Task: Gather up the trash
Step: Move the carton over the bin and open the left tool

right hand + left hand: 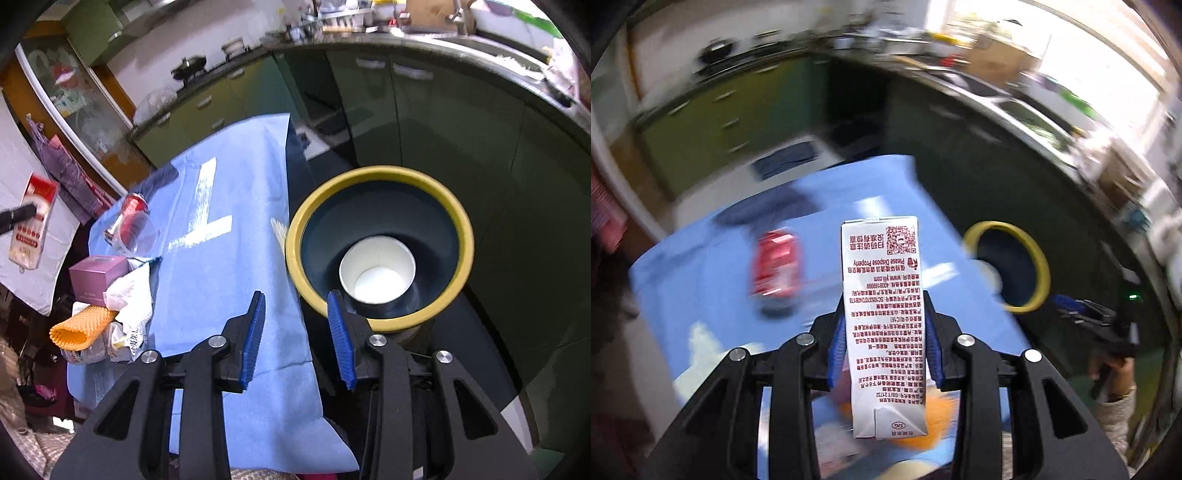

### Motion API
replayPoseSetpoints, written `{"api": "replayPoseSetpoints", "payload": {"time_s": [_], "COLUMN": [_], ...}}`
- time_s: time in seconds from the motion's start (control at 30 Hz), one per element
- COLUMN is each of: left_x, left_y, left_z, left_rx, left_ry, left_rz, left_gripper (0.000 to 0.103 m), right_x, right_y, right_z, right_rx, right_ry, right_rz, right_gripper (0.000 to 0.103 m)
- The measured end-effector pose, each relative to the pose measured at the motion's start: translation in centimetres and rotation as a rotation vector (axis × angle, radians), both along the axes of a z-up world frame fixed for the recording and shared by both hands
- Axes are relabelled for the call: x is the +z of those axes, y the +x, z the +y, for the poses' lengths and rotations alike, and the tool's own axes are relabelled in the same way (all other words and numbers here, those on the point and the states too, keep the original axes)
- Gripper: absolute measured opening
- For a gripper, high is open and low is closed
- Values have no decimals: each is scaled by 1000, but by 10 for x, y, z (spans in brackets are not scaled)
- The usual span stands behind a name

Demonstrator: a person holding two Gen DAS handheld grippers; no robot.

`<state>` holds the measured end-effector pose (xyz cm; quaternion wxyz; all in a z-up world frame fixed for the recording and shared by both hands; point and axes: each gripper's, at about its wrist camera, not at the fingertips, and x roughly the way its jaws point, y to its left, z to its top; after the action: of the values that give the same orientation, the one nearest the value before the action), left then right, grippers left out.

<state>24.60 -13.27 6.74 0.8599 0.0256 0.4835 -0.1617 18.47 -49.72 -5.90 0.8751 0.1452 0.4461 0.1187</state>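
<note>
The left hand-held gripper [886, 343] is clamping a drink carton [884, 325] between its blue pads and holding it above the blue-covered bench [701, 288]. The right hand-held gripper [297, 339] is hanging open and empty beside the yellow-rimmed bin [380, 173], which is already holding a paper cup [376, 273]. The next move probably calls for carrying the carton over the bin's mouth and releasing it.

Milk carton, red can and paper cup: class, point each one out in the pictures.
Milk carton [886, 306]: left wrist view, on its printed white side, above the blue pads.
Red can [775, 267]: left wrist view, on its blurred red body.
Paper cup [376, 282]: right wrist view, on its white inner bottom.
</note>
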Motion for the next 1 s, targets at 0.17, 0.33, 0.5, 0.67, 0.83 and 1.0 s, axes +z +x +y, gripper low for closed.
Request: {"api": "replayPoseSetpoints", "payload": {"time_s": [0.17, 0.33, 0.5, 0.67, 0.83, 1.0], "left_x": [-20, -66, -113, -181, -221, -201], "left_y": [14, 41, 74, 112, 136, 137], "left_z": [-111, -204, -274, -322, -339, -339], "left_rx": [-183, -271, -271, -225, -182, -182], "left_ry": [-16, 19, 58, 167, 229, 228], "left_rz": [55, 133, 147, 204, 260, 215], "left_gripper": [34, 34, 34, 35, 46, 66], "right_x": [11, 19, 18, 6, -7, -10], "right_y": [-27, -59, -86, -102, -107, -108], "right_z": [-14, -39, -63, -83, -99, -100], "right_rx": [-31, -80, -110, -130, -160, -169], "right_ry": [-15, 4, 52, 86, 113, 113], "right_rz": [-69, -139, -172, -160, -140, -138], "right_gripper": [39, 39, 40, 40, 42, 42]}}
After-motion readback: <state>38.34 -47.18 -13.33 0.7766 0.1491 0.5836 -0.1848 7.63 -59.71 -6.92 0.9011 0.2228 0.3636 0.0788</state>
